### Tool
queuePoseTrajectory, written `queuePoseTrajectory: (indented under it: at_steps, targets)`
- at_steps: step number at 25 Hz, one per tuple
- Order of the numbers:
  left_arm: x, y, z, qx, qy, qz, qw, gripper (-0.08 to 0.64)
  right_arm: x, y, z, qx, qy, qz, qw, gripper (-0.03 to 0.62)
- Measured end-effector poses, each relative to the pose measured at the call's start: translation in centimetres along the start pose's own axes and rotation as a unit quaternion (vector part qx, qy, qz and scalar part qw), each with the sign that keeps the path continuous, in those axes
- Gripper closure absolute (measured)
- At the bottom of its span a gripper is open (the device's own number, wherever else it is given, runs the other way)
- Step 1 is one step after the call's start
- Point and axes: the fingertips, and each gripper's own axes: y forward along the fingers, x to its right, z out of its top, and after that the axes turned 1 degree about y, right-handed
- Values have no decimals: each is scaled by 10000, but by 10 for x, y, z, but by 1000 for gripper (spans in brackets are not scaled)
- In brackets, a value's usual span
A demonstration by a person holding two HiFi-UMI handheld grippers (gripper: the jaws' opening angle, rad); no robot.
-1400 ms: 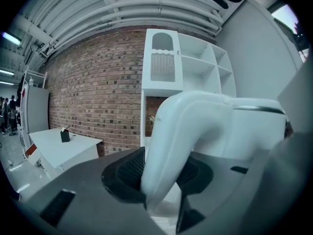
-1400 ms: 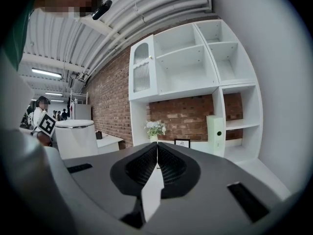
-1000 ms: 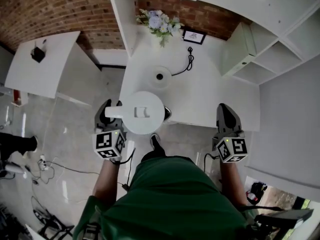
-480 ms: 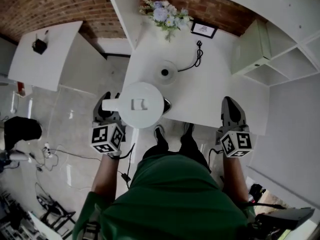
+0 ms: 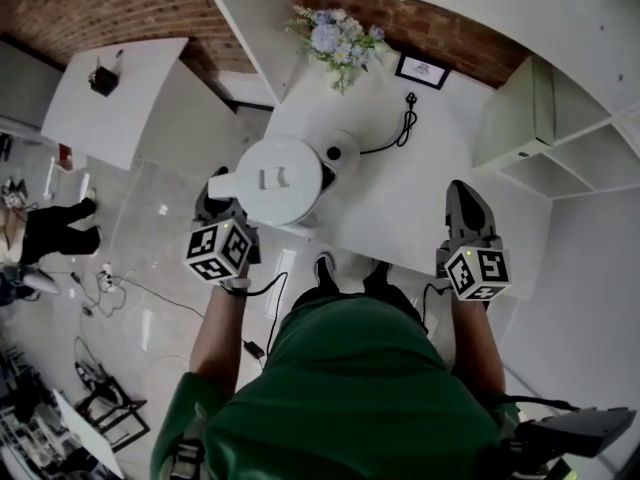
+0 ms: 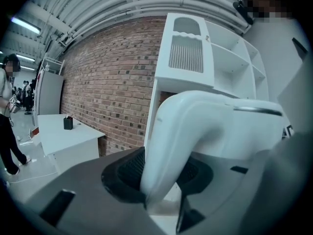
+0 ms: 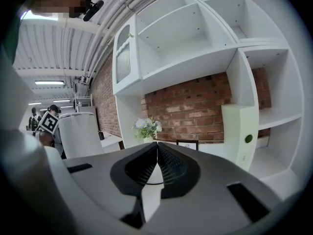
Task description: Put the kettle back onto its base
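Observation:
A white kettle [image 5: 277, 178] hangs over the near left part of the white table [image 5: 400, 198]. My left gripper [image 5: 222, 208] is shut on its handle. In the left gripper view the white handle [image 6: 195, 126] fills the space between the jaws of the left gripper [image 6: 161, 173]. The round white base [image 5: 343, 153] sits on the table just beyond the kettle, which hides part of it. My right gripper [image 5: 468, 218] hovers over the table's near right part, shut and holding nothing. In the right gripper view the pads of the right gripper [image 7: 156, 148] meet, and the kettle [image 7: 83, 133] shows at the left.
The base's black cord [image 5: 400, 128] runs towards the brick wall. A vase of flowers [image 5: 335, 38] and a small picture frame [image 5: 422, 68] stand at the back. White shelving [image 5: 560, 118] rises on the right. A second white table [image 5: 120, 98] and a person [image 5: 50, 233] are to the left.
The left gripper has carried the kettle forward from the table's near edge until it overlaps the base in the head view. The right gripper has also moved forward over the table.

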Motion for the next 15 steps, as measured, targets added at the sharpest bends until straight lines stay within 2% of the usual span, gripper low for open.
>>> queuePoseTrajectory:
  at_steps: [5, 15]
  targets:
    - [7, 21, 2, -26, 55, 147, 9999, 403, 28, 14, 4, -7, 85, -30, 10000, 571]
    - [9, 69, 1, -1, 174, 258, 9995, 403, 56, 28, -3, -150, 161, -198, 9996, 571]
